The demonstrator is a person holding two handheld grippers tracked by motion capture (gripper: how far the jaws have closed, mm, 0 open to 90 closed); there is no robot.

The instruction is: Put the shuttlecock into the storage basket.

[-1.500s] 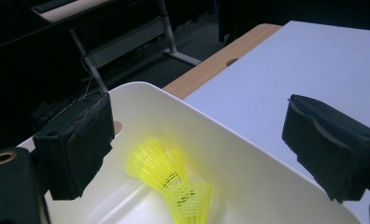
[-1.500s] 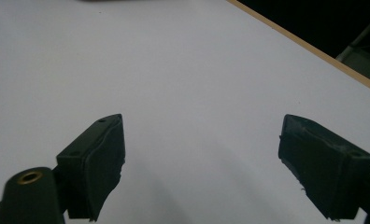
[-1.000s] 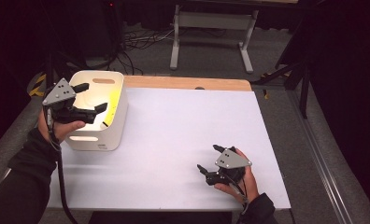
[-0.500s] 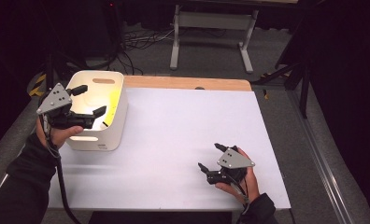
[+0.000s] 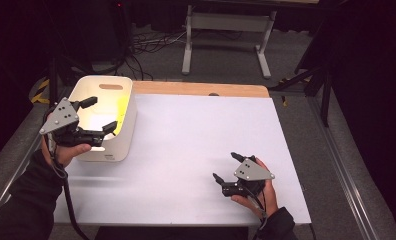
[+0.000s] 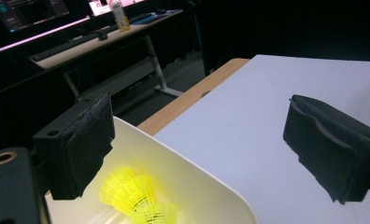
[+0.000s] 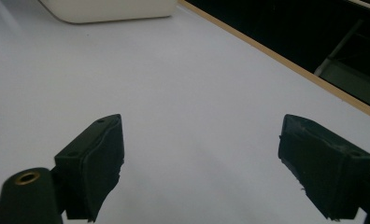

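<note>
At the left end of the bench:
Location: your left claw (image 5: 96, 114) hangs over the near right corner of the white bin (image 5: 127, 131), which sits on the bench (image 5: 196, 150) at its left edge.
Left claw state: released; jaws stand wide apart with nothing between them.
Task item: yellow shuttlecocks (image 6: 136, 196) lie inside the bin against its right wall, below and between your jaws in the left gripper view. The high view shows them as a yellow patch (image 5: 122, 106).
Right claw: your right claw (image 5: 228, 169) rests low over the near right part of the bench, released and empty, well apart from the bin.
Step in hand (judged): reach into the bin and take one shuttlecock.
Procedure: tilt the left claw downward until the jaws straddle a single shuttlecock. Keep the outer jaw clear of the bin wall. Close on the skirt gently; the mesh looks light and is likely to deform or slip if you clamp hard. The pieces appear nested, so lift slowly and check that only one comes away.
Change from earlier frames: your left claw has drawn back toward the bin's near left, away from the yellow items. Your right claw has stayed in place.
</note>
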